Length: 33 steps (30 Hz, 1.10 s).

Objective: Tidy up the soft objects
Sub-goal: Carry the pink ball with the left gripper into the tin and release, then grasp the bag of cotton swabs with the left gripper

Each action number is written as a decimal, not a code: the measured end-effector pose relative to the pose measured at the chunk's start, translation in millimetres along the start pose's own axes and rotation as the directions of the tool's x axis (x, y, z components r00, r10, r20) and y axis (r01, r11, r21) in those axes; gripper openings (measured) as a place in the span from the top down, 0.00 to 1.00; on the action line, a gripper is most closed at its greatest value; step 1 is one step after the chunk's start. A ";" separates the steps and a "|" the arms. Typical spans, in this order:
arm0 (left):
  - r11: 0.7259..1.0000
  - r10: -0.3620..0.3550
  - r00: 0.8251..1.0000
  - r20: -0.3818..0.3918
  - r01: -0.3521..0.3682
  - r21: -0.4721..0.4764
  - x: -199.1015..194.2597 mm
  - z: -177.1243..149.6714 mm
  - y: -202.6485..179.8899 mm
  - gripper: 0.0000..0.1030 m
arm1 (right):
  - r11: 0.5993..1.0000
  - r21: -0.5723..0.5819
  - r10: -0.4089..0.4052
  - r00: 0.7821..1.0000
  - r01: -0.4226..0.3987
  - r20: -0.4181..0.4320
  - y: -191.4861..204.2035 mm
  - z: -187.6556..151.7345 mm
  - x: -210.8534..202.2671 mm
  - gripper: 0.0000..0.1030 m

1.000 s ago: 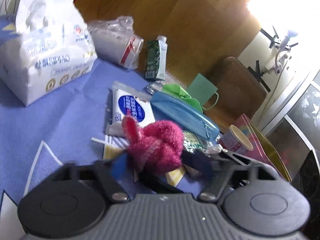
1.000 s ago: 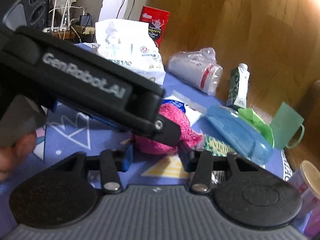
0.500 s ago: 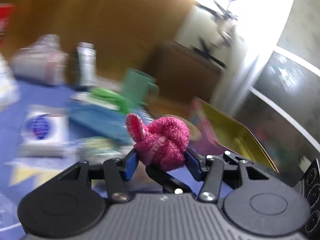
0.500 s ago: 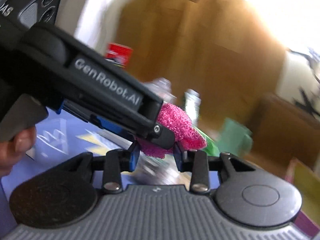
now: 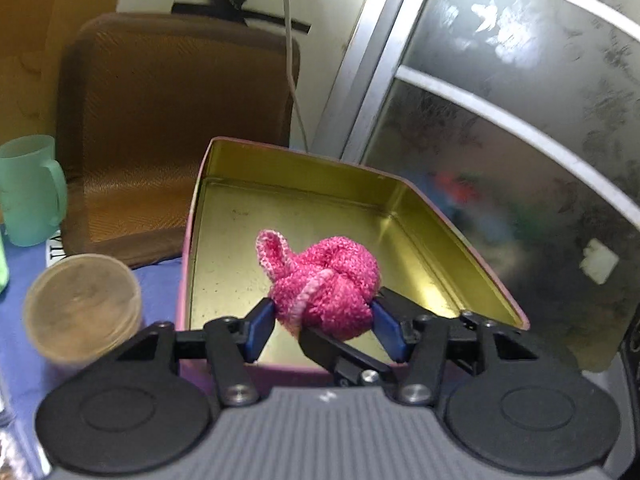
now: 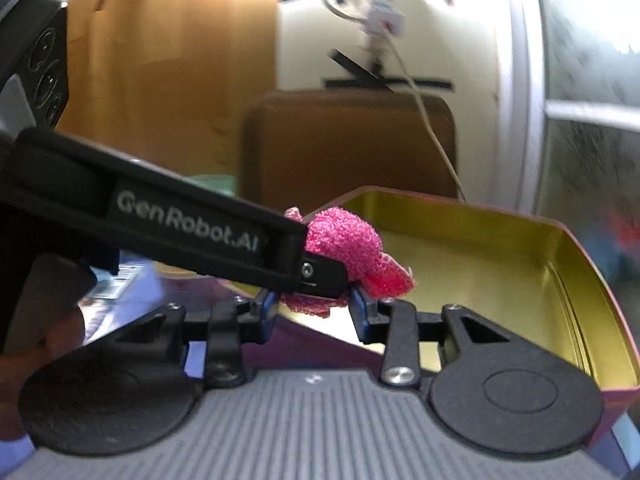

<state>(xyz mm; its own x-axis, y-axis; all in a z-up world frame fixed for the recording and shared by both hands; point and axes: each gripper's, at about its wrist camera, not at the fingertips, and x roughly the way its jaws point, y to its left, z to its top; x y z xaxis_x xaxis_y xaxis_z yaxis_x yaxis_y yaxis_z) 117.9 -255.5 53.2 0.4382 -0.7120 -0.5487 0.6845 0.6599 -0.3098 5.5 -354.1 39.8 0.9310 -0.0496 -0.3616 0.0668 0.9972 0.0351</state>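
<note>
A knotted pink fluffy sock ball (image 5: 326, 286) is gripped between the blue pads of my left gripper (image 5: 324, 328), held over the open pink tin (image 5: 304, 160) with a gold inside. In the right wrist view the sock ball (image 6: 348, 244) is pinched from both sides: the left gripper's black body (image 6: 180, 232) crosses from the left, and my right gripper (image 6: 314, 312) is closed on the ball's lower part. The tin (image 6: 520, 272) lies just beyond and to the right, and nothing lies on the part of its floor that shows.
A paper cup (image 5: 82, 308) stands left of the tin on the blue cloth (image 5: 156, 292). A green plastic mug (image 5: 30, 190) stands further left. A brown chair back (image 5: 172, 120) is behind the tin. A frosted glass door (image 5: 520, 140) is at the right.
Both grippers have lifted the pink sock ball off the cluttered blue cloth and swung right with it. It now hangs over the open tin.
</note>
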 end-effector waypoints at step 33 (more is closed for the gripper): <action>0.934 0.250 0.952 0.175 -0.190 -0.302 -203.3 -110.6 146.8 0.35 | 0.884 0.026 0.465 0.868 -0.468 -0.174 133.0 -30.3 10.4 0.25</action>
<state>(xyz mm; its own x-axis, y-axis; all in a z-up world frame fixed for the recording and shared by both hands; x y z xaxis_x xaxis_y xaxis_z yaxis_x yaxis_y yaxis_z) 64.9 12.6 33.3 0.6903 -0.5551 -0.4641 0.3805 0.8240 -0.4198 13.2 -220.3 12.5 0.7770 0.4301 -0.4596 -0.3669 0.9028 0.2244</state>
